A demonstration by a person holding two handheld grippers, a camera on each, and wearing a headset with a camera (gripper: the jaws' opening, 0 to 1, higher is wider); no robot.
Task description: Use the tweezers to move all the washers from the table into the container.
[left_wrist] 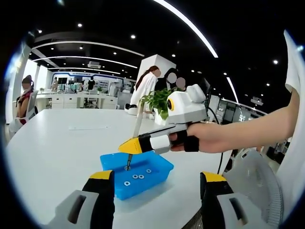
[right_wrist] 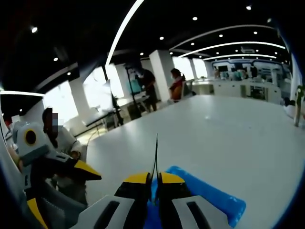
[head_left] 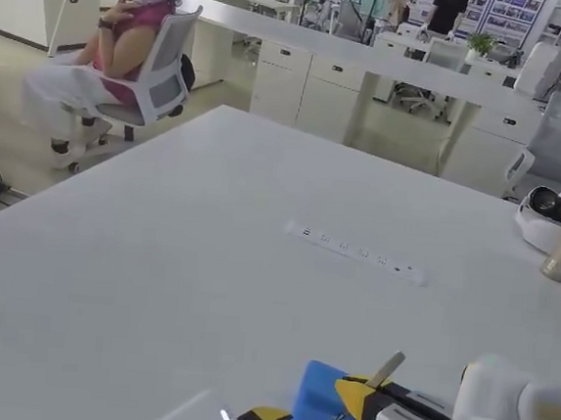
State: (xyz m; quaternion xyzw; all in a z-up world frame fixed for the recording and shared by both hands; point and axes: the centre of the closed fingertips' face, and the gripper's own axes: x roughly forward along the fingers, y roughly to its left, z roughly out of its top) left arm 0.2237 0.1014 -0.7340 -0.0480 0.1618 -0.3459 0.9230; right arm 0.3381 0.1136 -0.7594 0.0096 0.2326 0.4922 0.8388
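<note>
Right claw [left_wrist: 129,147] and load: I had it closed on slim metal tweezers [left_wrist: 138,121], tips down in the blue container [left_wrist: 164,167] on the white table [left_wrist: 71,143], among several small pale ring-shaped washers [left_wrist: 135,177]. My left claw [left_wrist: 157,177] stood wide open, empty.
</note>
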